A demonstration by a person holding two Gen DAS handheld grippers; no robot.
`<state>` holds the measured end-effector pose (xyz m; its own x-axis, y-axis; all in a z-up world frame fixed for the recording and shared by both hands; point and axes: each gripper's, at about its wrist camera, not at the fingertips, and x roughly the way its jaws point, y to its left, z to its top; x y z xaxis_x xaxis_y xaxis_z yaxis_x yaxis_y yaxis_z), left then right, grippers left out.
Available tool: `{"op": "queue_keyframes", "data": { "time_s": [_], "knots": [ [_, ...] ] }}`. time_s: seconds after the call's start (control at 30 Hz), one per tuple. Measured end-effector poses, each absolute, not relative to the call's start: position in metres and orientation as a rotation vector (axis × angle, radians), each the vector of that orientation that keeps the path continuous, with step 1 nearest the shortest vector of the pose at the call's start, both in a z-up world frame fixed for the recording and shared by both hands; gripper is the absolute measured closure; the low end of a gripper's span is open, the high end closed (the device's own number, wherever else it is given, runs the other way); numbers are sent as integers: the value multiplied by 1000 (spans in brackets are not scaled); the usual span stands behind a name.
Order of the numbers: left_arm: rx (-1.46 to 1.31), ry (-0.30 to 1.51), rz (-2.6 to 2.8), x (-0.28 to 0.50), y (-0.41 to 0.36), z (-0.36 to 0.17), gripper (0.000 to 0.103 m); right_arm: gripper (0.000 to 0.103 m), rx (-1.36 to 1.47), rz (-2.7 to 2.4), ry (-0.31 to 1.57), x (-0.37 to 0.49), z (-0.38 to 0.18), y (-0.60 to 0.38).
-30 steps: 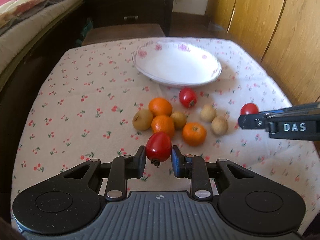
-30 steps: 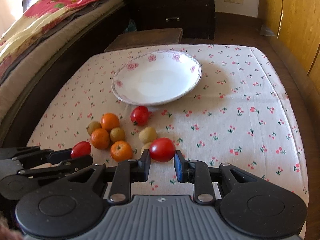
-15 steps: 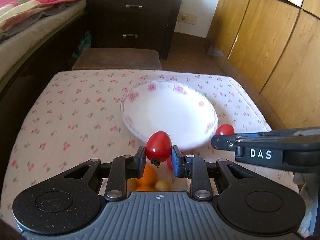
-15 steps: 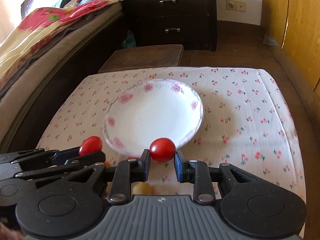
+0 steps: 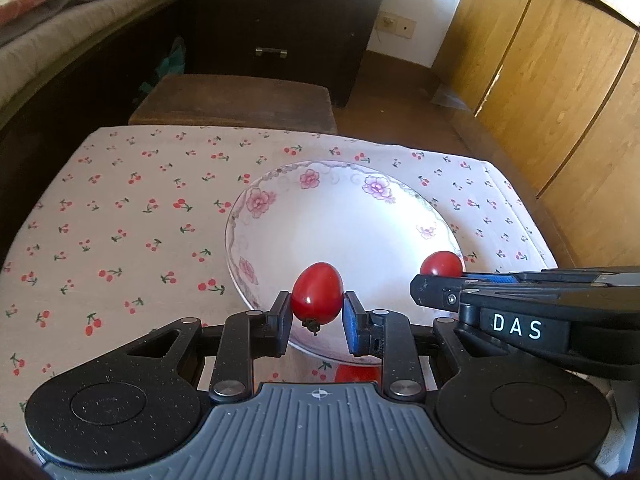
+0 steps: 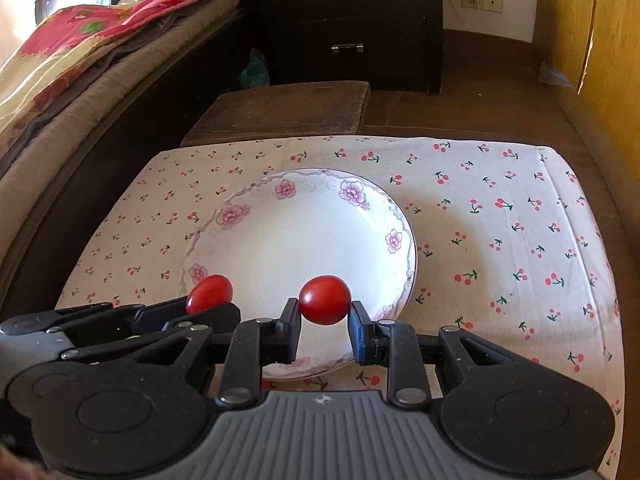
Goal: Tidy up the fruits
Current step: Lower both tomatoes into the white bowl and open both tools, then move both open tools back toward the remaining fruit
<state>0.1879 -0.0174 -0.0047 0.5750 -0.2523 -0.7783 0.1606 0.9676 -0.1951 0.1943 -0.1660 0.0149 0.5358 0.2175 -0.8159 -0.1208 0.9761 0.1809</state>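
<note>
Gleaming in both grips: two red tomatoes, each held above the near part of the plate.
Left tomato (image 5: pixel 317 294): egg-shaped, glossy red, a dried dark stalk hanging at its lower end; it is pinched at its sides and seen over the plate's near rim.
Right tomato (image 6: pixel 325 300): rounder, smooth red, with a small highlight on its skin; it is carried over the white inside of the plate, close to the near rim.
Left gripper (image 5: pixel 316 318): clenched on the left tomato, a pad pressed to each side.
Right gripper (image 6: pixel 325 322): clamped on the right tomato; in the left wrist view it is seen side-on, lettered DAS, with its tomato showing just past the tip.
Plate (image 6: pixel 256 208): a shallow white dish with pink and purple flowers round the rim, nothing lying in it, set on the cloth.
Third tomato (image 5: pixel 357 375): a red patch is seen on the cloth beneath the left gripper, just short of the plate; little of it shows.
Tablecloth (image 6: pixel 500 240): pale, printed with small red cherries.
Change since a second ago: the heap of oranges and brown fruit that lay ahead of both grippers is now lost from view, and the plate, then at the far side, now lies right under the fingertips. Both grips are unchanged.
Beyond the table: a dark wooden stool (image 6: pixel 288 108), a dark drawer chest (image 6: pixel 344 24), and a bed (image 6: pixel 60 60) at the left.
</note>
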Motion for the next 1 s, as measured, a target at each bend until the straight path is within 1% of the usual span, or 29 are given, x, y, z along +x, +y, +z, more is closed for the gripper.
{"op": "queue_keyframes", "data": {
  "time_s": [0.5,1.0],
  "knots": [
    [-112,928,-227,190,-16,-5,68,74,134,201,1015,201,7,-167],
    [-121,910,-213,188,-13,2,59,73,146,194,1005,202,10,-169]
  ]
}}
